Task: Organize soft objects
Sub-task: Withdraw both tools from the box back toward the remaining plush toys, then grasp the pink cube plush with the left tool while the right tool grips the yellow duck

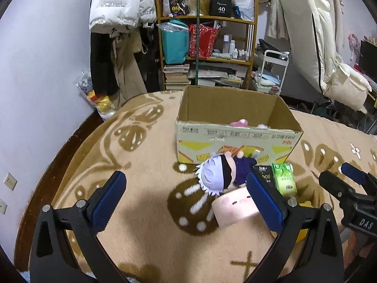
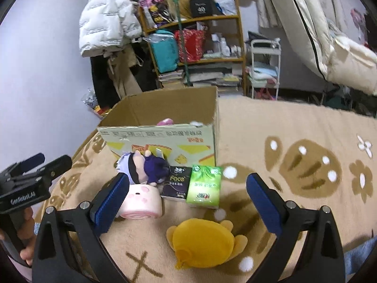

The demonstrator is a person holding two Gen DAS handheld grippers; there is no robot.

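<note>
Both my claws hang spread wide above the patterned beige blanket [image 1: 146, 243], gripping nothing. Left claw [image 1: 186, 202] has bare blanket between its blue pads; its right finger [image 1: 265, 204] overlaps the pink cylindrical plush [image 1: 232, 208] in that view, though I cannot tell whether it touches. Right claw [image 2: 186, 199] is released too, and the yellow plush [image 2: 205, 243] lies on the blanket between and just below its fingers, untouched.

Ahead stands the open cardboard box [image 1: 235, 139], with a pink soft thing [image 1: 239, 123] and a bit of white fluff peeking over its front rim. Against the box's front wall leans a doll with pale lilac hair and a black blindfold [image 1: 218, 173], its dark body toward the box. Beside the doll lie a black tissue pack [image 2: 178, 182] and a green tissue pack [image 2: 205, 184], side by side and touching. A cluttered wooden shelf [image 1: 205, 21] stands beyond the bed.
</note>
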